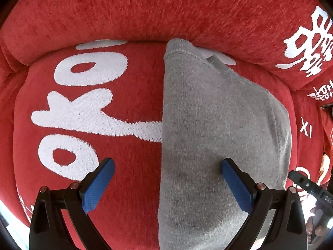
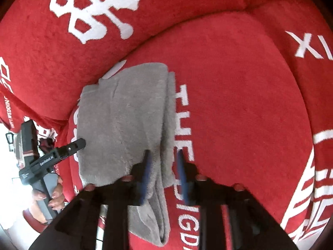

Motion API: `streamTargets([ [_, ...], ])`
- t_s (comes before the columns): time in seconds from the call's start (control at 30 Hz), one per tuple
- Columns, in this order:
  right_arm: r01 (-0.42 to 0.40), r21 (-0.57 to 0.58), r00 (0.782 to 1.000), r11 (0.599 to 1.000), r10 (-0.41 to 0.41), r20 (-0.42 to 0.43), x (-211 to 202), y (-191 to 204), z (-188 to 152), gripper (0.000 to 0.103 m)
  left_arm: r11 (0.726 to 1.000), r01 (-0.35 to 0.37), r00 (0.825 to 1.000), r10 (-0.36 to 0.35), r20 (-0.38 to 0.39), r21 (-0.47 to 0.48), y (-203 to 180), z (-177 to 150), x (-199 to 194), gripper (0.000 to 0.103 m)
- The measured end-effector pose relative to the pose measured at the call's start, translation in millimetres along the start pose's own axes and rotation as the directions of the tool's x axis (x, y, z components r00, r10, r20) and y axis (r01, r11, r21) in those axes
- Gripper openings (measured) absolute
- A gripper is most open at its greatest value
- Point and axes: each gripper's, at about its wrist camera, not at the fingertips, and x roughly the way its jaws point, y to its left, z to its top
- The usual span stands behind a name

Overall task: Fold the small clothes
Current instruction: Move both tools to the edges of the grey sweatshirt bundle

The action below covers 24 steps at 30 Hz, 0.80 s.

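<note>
Grey garment [image 1: 218,125] lies folded lengthwise on the red sofa seat [image 1: 129,79], its top edge at the seat's back edge by the back cushion [image 1: 166,10]; left gripper [image 1: 167,184] straddles its long fold edge, jaws wide; right gripper [image 2: 164,175] half-open, pads either side of the garment's right edge, not visibly pinching.

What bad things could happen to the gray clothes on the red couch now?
1. The gray garment's folded edge sits between the right gripper's parted pads. If they lift now, the fold might slip loose and spread out again.
2. The left gripper is open wide, one pad over the garment and one over the red sofa cushion. Closing there could pinch the cushion cover too and wrinkle the fold.
</note>
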Motion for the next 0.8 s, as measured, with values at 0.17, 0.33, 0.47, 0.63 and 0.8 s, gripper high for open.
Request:
streamTargets([
  [0.17, -0.030, 0.011, 1.000, 0.999, 0.030, -0.007, 4.0, -5.3, 1.7, 0.049, 1.000, 0.004, 1.000, -0.004, -0.003, 0.009, -1.5, 2.9, 3.8, 0.102],
  [0.33, -0.089, 0.042, 0.996, 0.995, 0.090, -0.022, 15.4, -10.1, 5.1, 0.054, 1.000, 0.003, 1.000, -0.003, -0.005, 0.011, -5.9, 6.5, 9.0, 0.102],
  [0.47, -0.118, 0.047, 0.992, 0.992, 0.120, -0.029, 22.6, -15.9, 8.4, 0.054, 0.999, 0.034, 0.999, -0.034, -0.013, 0.010, -7.6, 8.3, 13.2, 0.102],
  [0.63, -0.165, 0.064, 0.984, 0.984, 0.169, -0.055, 27.8, -28.7, 10.7, 0.055, 0.993, 0.112, 0.993, -0.111, -0.047, 0.027, -10.7, 10.7, 22.4, 0.102],
  [0.8, -0.225, 0.057, 0.971, 0.973, 0.228, -0.074, 33.7, -33.2, 13.8, 0.055, 0.978, 0.200, 0.976, -0.194, -0.095, 0.057, -19.5, 15.5, 36.5, 0.102],
])
